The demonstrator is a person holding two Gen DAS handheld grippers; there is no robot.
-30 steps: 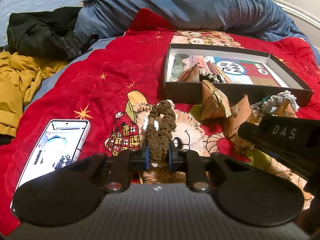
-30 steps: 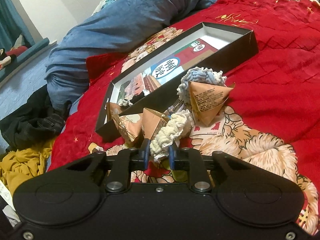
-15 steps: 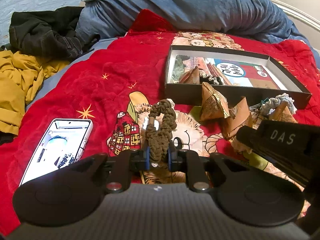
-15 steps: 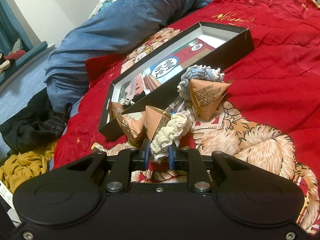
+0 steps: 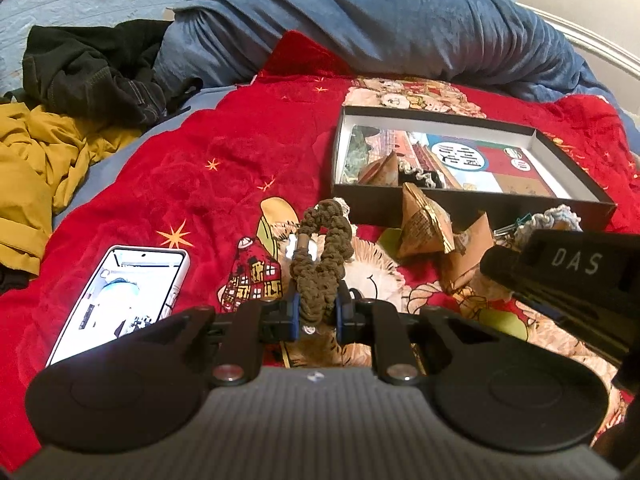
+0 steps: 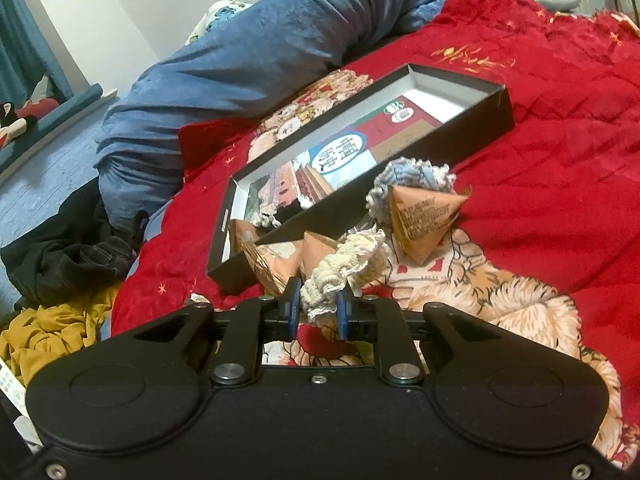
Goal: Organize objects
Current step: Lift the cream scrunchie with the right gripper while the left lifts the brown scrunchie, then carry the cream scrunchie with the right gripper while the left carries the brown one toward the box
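Nothing moved; black box [image 5: 460, 196] holds paper packet [image 5: 382, 170]; jaws pinch brown cord [image 5: 324, 264], cream cord [image 6: 348, 264].

My view: bed covered by a red quilted blanket with cartoon print [image 5: 240, 152]. Lying on it: a shallow black cardboard box with printed lining [image 5: 472, 204], tan triangular paper packets [image 5: 424, 224] just in front of it, and a white smartphone with lit screen [image 5: 128, 292] well to the left. Rumpled blue duvet [image 5: 380, 28], black garment [image 5: 92, 68] and mustard-yellow cloth [image 5: 36, 168] along the far and left edges.
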